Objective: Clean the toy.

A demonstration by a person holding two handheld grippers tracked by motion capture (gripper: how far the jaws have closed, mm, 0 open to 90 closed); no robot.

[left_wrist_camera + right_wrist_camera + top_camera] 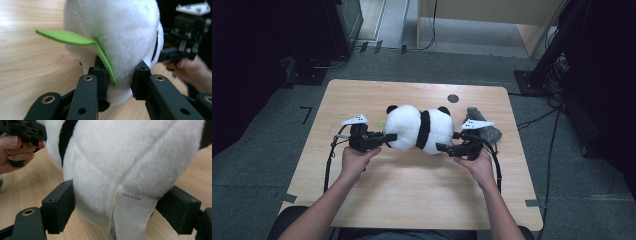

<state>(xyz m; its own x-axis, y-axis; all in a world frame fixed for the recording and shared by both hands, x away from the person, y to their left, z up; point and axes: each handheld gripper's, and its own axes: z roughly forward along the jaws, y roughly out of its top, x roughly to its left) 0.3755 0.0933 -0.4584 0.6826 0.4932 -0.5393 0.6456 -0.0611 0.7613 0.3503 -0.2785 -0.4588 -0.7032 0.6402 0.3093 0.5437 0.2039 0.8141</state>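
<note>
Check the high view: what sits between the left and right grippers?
The plush panda lies on the table between the left gripper and right gripper, one at each end.

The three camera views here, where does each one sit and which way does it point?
High view: above the person's side, looking forward and down on the pale wooden table; both forearms, left gripper and right gripper show.
Left gripper view: rides that gripper, looking along its black fingers pinching the white-and-black plush panda beside its green felt leaf.
Right gripper view: rides that gripper, its fingers flanking the panda's rear and its white fabric label.
Shared: each gripper view shows the other hand beyond the panda.
</note>
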